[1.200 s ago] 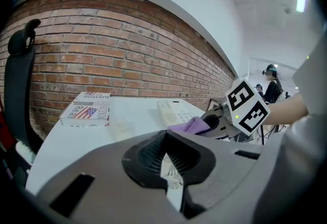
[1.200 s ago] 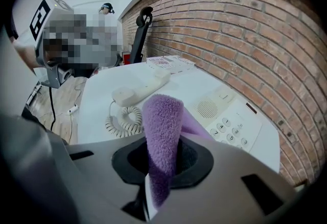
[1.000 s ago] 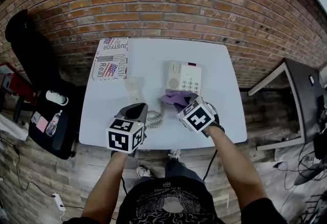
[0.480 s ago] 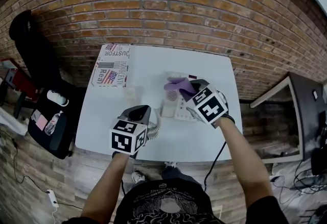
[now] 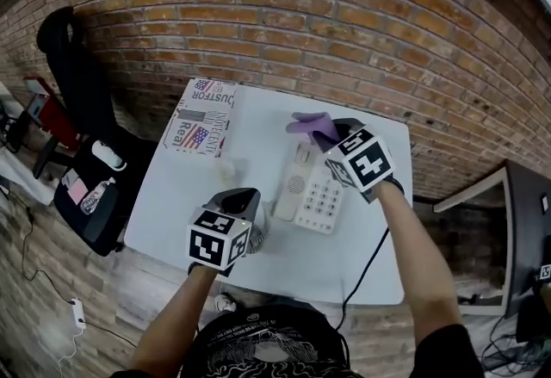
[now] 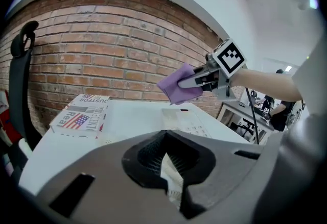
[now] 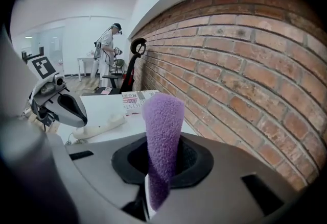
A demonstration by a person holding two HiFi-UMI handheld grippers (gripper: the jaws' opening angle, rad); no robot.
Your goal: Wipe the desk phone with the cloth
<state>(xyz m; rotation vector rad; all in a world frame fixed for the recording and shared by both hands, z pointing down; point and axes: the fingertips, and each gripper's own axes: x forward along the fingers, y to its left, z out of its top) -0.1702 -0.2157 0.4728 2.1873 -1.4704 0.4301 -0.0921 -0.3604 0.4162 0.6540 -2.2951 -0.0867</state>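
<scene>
My right tongs [image 5: 330, 134] are clamped on the purple cloth [image 5: 308, 124], held in the air just above the far end of the desk phone [image 5: 320, 198]. The phone lies flat on the white bench [image 5: 258, 128]. My left tongs [image 5: 238, 195] sit just left of the phone's near end, closed, with nothing between them. I judge the wipe is mid-pass. Next I should lower the cloth onto the phone and draw it along the handset [image 5: 291, 181], pressing lightly so the phone doesn't slide.
</scene>
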